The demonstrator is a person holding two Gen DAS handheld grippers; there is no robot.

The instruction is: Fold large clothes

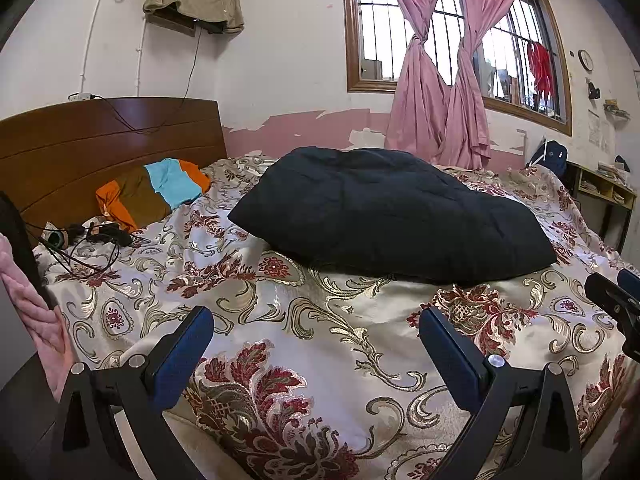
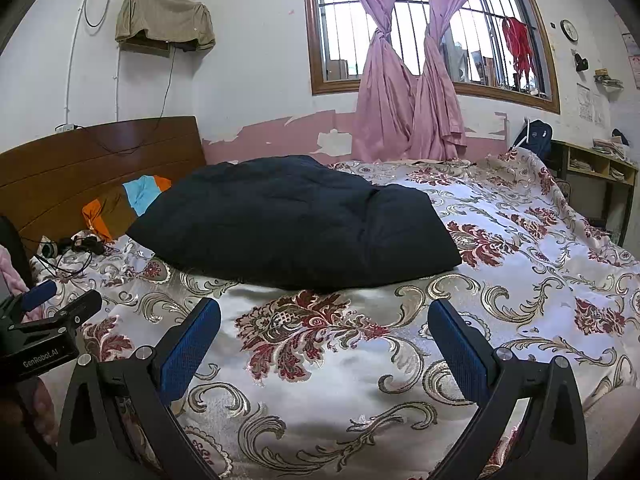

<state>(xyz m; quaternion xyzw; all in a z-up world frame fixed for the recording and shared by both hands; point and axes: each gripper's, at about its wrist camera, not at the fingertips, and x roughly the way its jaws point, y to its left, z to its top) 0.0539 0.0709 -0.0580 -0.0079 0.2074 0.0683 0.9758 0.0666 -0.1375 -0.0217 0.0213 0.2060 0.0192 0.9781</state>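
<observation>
The black padded garment (image 1: 394,210) (image 2: 296,220) lies bunched in a puffy heap on the floral bedspread (image 1: 320,340) (image 2: 320,360), around the middle of the bed and toward its far edge under the window. Both the left tongs (image 1: 316,330) and the right tongs (image 2: 324,326) are spread wide, pinching nothing, above the bed's near edge, short of the garment. An orange, brown and blue striped cloth (image 1: 154,192) lies by the wooden headboard (image 1: 100,148).

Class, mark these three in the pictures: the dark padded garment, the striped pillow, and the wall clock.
dark padded garment (image 2: 292,220), right wrist view, middle of its top surface.
striped pillow (image 1: 154,192), left wrist view, brown band beside the blue one.
wall clock (image 2: 569,30), right wrist view, its face.
</observation>
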